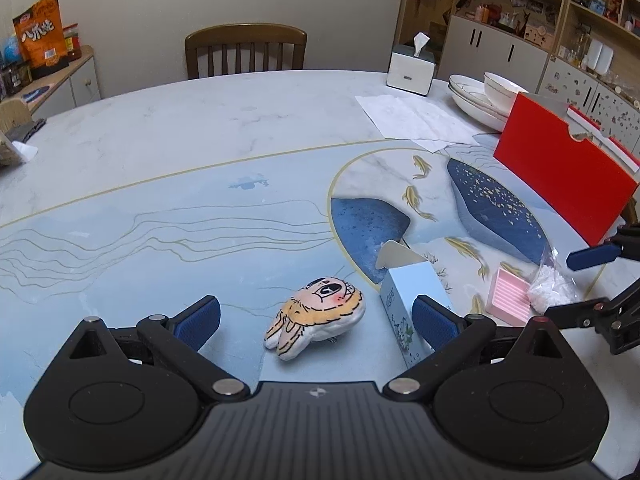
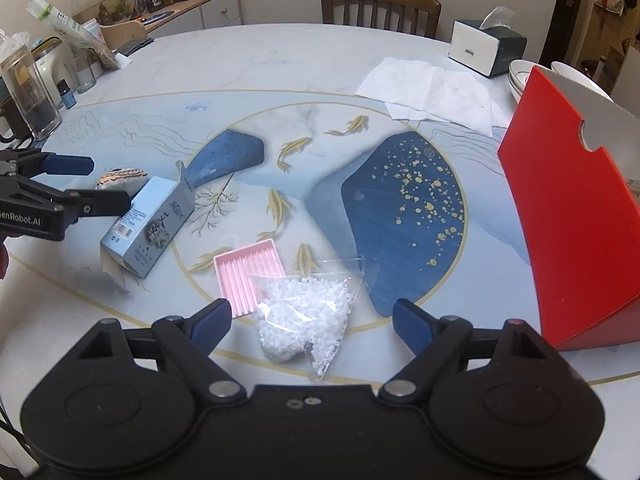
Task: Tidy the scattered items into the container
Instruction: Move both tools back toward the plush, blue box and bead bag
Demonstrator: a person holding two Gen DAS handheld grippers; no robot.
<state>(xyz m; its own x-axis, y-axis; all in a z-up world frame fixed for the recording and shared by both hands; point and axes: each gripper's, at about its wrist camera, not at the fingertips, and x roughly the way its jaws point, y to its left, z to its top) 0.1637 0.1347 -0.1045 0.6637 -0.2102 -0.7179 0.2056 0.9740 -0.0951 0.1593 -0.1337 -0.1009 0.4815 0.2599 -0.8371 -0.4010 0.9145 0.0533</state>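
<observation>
The red container stands at the table's right edge, its inside hidden. The left claw gapes around a plush toy; the right claw gapes over a bead bag. Only the right view shows glass jars.

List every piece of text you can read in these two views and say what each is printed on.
"enRobot.AI", first letter cut off by the frame edge: side of the left gripper.
"八爪烧": orange snack bag on the side cabinet.
Light blue carton: printed lines and a label, too small to read.
Tissue box: small dark mark, illegible.
Red container, pink tray, bag of white beads: no text.
</observation>
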